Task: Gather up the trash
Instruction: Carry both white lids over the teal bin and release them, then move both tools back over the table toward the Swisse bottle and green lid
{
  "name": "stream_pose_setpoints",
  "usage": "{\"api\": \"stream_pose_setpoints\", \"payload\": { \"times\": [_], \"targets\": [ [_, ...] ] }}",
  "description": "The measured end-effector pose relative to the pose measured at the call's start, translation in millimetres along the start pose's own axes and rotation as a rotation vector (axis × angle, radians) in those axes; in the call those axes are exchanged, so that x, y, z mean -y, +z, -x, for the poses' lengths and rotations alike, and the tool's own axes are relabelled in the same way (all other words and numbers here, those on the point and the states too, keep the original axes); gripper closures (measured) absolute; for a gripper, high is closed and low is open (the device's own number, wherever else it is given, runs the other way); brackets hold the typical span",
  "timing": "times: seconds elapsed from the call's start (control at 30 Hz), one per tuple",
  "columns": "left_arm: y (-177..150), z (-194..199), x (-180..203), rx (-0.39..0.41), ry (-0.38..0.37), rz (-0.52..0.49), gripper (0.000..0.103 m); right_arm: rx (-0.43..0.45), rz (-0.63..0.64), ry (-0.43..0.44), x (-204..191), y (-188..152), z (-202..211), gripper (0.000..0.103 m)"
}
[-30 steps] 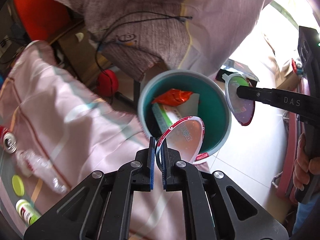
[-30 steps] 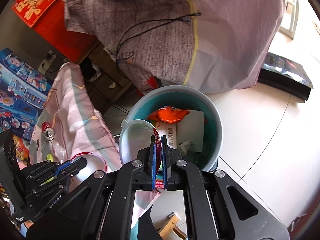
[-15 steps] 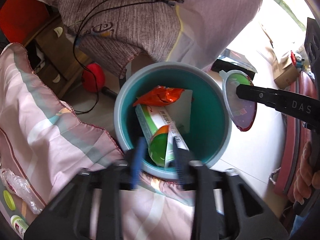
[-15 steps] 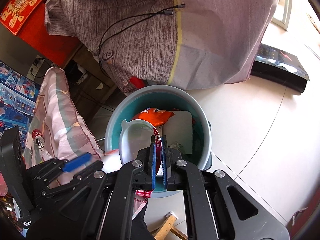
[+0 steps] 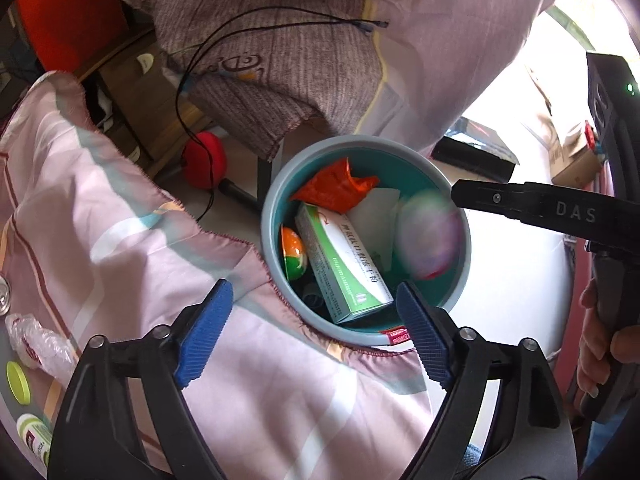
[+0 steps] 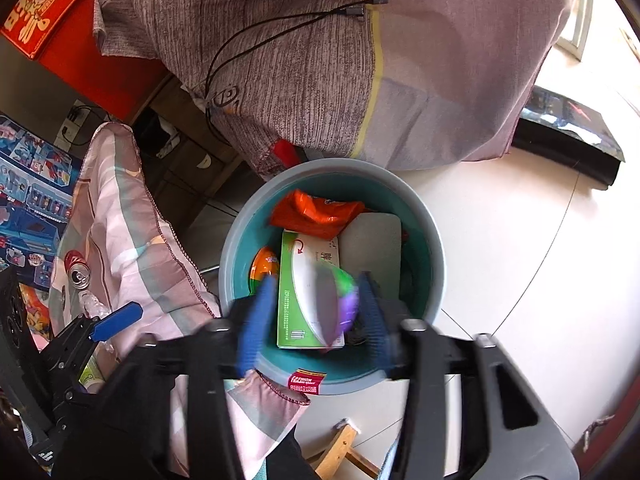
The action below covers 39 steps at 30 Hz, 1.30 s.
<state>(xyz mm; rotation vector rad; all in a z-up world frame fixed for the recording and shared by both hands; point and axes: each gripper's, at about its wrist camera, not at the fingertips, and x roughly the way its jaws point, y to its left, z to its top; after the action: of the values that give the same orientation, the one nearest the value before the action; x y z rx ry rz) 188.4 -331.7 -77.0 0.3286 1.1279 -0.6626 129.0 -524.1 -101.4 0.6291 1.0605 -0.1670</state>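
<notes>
A teal trash bin [image 5: 362, 334] [image 6: 434, 240] stands on the floor beside the cloth-covered table. It holds an orange wrapper [image 5: 334, 188], a green-and-white box [image 5: 340, 260] [image 6: 306, 292] and an orange-green lid [image 5: 293, 254]. A blurred plastic lid [image 5: 426, 234] [image 6: 332, 304] is falling into the bin, free of both grippers. My left gripper [image 5: 308, 334] is open and empty just above the bin's near rim. My right gripper [image 6: 316, 316] is open above the bin, its fingers blurred; it also shows as a black finger in the left wrist view [image 5: 520, 204].
A pink striped tablecloth [image 5: 120, 248] [image 6: 120, 240] carries a red can [image 6: 78, 274], a crushed clear bottle [image 5: 36, 344], a yellow cap [image 5: 18, 382] and a small bottle [image 5: 34, 438]. A grey cloth [image 5: 260, 60] with a black cable hangs behind the bin. White floor [image 6: 520, 280] lies right.
My left gripper opened and dropped its red-rimmed lid into the bin, then drew back. My right gripper has just opened and its plastic lid is falling into the bin.
</notes>
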Motion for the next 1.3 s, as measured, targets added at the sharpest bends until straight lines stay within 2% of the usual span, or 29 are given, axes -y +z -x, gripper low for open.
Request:
{"api": "stream_pose_setpoints", "payload": {
  "times": [0.03, 0.13, 0.23, 0.77, 1.3],
  "targets": [
    [-1, 2, -2, 0.001, 0.0, 0.008, 0.017, 0.0, 0.004, 0.0, -2, -1, 1, 0.053],
    [-5, 7, -7, 0.006, -0.009, 0.022, 0.016, 0.001, -0.001, -0.002, -6, -2, 5, 0.034],
    [-9, 13, -10, 0.013, -0.012, 0.032, 0.013, 0.0, 0.002, -0.016, -11, -5, 9, 0.027],
    [-43, 64, -41, 0.082, 0.002, 0.107, 0.008, -0.011, 0.07, -0.066, -60, -29, 31, 0.022],
    [-89, 104, -102, 0.133, 0.051, 0.225, 0.006, -0.036, 0.224, -0.05, -144, -50, 27, 0.021]
  ]
}}
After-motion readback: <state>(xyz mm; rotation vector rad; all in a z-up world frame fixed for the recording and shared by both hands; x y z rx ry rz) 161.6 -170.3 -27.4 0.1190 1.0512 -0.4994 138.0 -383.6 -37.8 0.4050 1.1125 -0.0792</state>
